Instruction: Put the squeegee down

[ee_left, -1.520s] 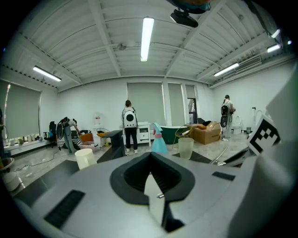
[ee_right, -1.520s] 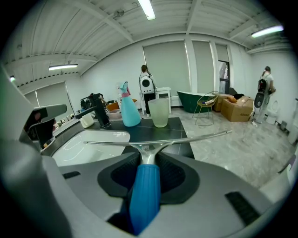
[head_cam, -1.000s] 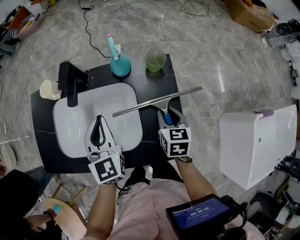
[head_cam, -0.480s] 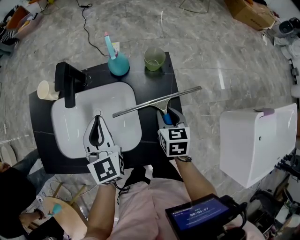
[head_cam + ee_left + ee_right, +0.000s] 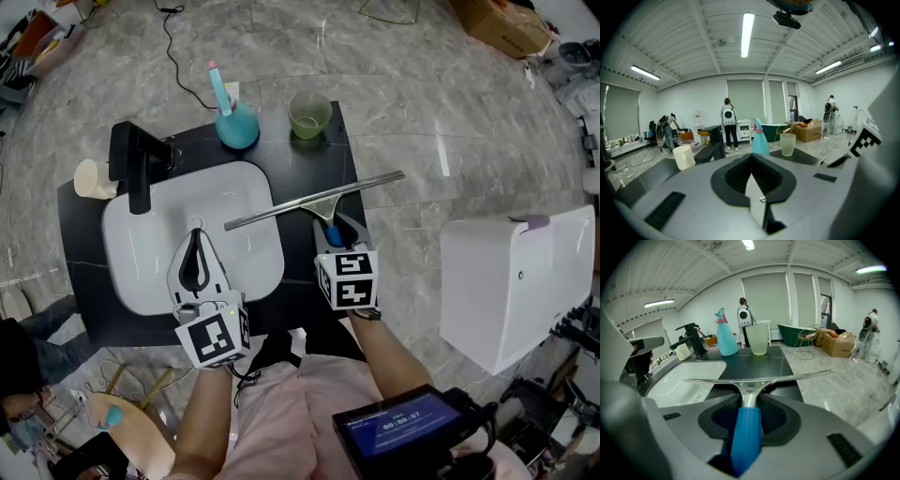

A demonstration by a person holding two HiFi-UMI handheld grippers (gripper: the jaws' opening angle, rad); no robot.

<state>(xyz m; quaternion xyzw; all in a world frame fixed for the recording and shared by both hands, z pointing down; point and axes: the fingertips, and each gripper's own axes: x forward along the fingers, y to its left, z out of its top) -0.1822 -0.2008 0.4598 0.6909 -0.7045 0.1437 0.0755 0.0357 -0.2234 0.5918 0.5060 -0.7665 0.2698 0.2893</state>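
Note:
The squeegee (image 5: 314, 202) has a long metal blade and a blue handle (image 5: 745, 437). My right gripper (image 5: 333, 228) is shut on that handle and holds the blade over the black counter (image 5: 309, 159) and the right edge of the white sink (image 5: 141, 234). In the right gripper view the blade (image 5: 759, 378) runs across in front of the jaws. My left gripper (image 5: 195, 255) hovers over the sink basin with its jaws shut and nothing in them. In the left gripper view its two jaws (image 5: 751, 161) meet at a point.
A black faucet (image 5: 136, 164) stands at the sink's back left, with a cream cup (image 5: 91, 178) beside it. A teal spray bottle (image 5: 232, 122) and a pale green cup (image 5: 309, 117) stand at the counter's far edge. A white appliance (image 5: 511, 281) is to the right.

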